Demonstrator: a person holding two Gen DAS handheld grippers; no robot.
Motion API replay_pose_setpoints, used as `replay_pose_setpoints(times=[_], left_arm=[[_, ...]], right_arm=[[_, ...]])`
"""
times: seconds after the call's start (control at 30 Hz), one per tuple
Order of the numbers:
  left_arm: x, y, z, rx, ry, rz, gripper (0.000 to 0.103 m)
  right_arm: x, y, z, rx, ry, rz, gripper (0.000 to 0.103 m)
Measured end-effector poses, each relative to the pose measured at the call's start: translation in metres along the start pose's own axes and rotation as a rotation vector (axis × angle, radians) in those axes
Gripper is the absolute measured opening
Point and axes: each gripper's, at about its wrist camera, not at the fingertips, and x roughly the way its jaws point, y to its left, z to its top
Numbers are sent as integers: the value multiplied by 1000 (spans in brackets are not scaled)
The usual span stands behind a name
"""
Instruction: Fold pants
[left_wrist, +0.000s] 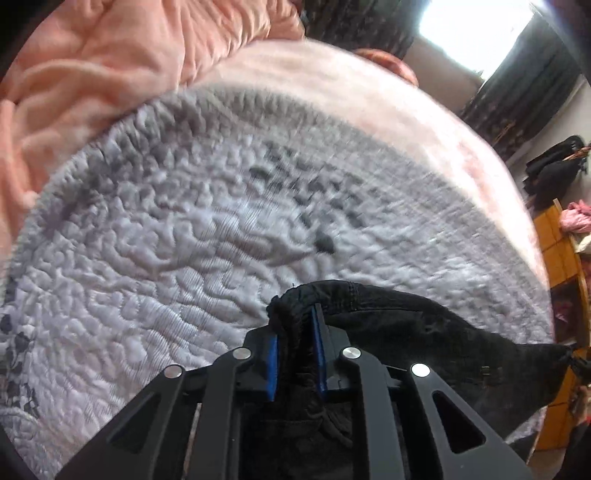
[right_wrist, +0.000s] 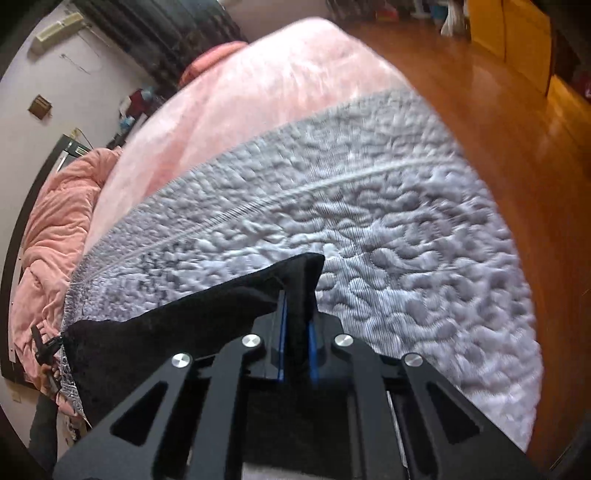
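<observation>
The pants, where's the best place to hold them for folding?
At the two top corners, from above, one per gripper. The pants hang as a flat panel between the left gripper and right gripper, both already shut on those corners.

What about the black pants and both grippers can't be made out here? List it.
- Left wrist view: the pants run off below, behind the left gripper; legs unseen.
- Right wrist view: the right gripper covers the pants below its shut jaws.
- Both views: motion blur smears the quilted cover; which part each gripper pinches is unclear.
</observation>
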Motion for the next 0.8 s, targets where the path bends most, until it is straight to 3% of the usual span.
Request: replay_pose_setpoints(times=[0.2, 0.4, 0.8], left_arm=[[-76, -17, -8, 37, -95, -97, 15], [-145, -13, -42, 78, -179, -184, 15], [-172, 57, -135, -30, -167, -233, 15]], right_arm=[[-84, 19, -34, -31, -117, -27, 7], [-152, 20, -105, -53, -239, -23, 7], [-187, 13, -266, -18, -379, -73, 8]])
